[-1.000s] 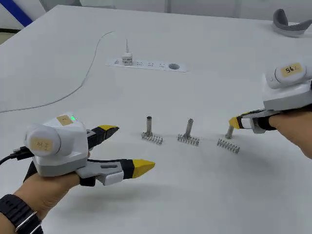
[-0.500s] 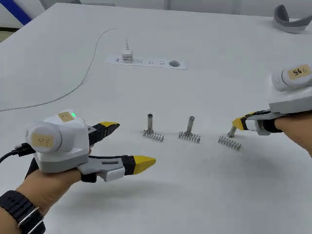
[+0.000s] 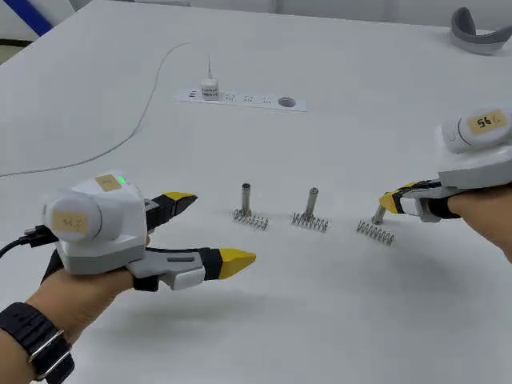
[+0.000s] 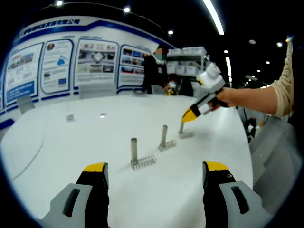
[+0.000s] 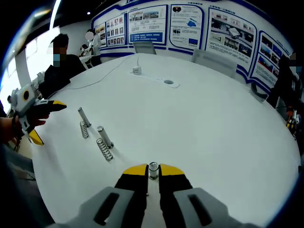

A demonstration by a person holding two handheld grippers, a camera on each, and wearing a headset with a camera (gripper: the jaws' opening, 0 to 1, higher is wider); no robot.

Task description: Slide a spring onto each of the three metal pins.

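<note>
Three metal pins stand in a row on the white table: left pin [image 3: 246, 198], middle pin [image 3: 311, 201], right pin [image 3: 378, 214]. A spring lies at the foot of each: [image 3: 250, 218], [image 3: 310, 222], [image 3: 374, 233]. My left gripper [image 3: 210, 228] is open and empty, short of the left pin; its own view shows its jaws wide apart [image 4: 156, 168] facing the pins [image 4: 134, 148]. My right gripper [image 3: 388, 202] is at the right pin's top. In its view the yellow tips [image 5: 153, 172] are shut around that pin [image 5: 153, 167].
A white power strip [image 3: 240, 101] with a plug [image 3: 210, 88] lies farther back, and its cable [image 3: 136, 128] trails off to the left. A grey curved object [image 3: 480, 32] sits at the far right corner. People stand beyond the table [image 4: 154, 71].
The head camera has shifted a little. Both grippers stay in nearly the same places; the pins and springs have not moved.
</note>
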